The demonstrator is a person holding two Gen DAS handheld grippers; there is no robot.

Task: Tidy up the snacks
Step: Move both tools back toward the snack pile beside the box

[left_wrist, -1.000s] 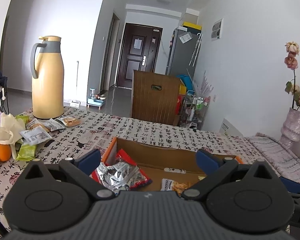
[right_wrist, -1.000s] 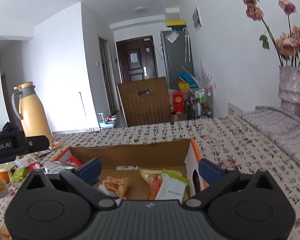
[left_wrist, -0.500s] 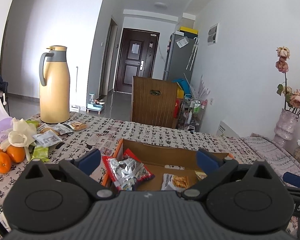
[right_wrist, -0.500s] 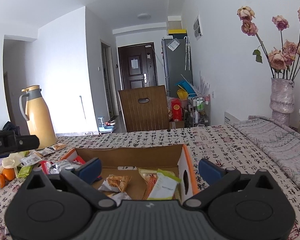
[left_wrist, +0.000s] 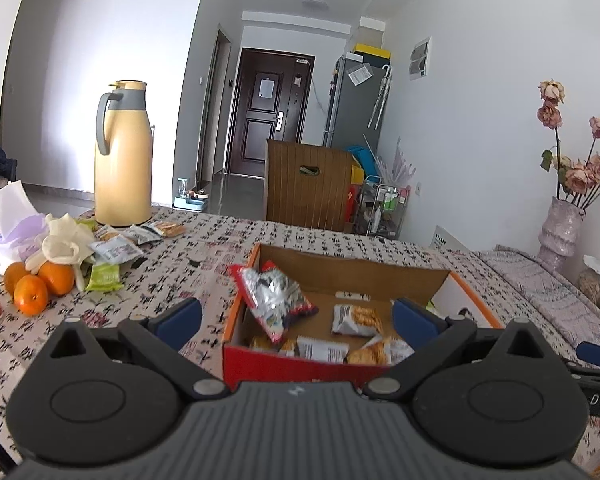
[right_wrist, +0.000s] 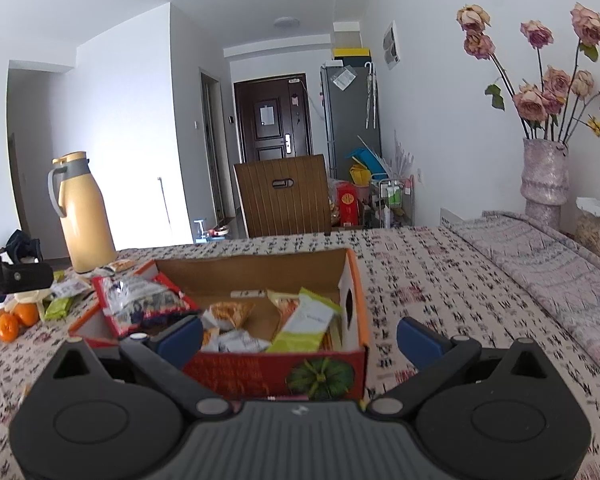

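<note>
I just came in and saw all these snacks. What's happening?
Someone is tidying snacks into a cardboard box on the table. They hold a hand-held gripper in each hand: the left hand-held gripper and the right hand-held gripper are both open and empty, hovering in front of the box. Several packets are inside already. More loose snack packets wait by the yellow jug and the oranges.

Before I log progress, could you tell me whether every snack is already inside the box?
No, several snack packets lie on the tablecloth beside the yellow jug, outside the box.
</note>
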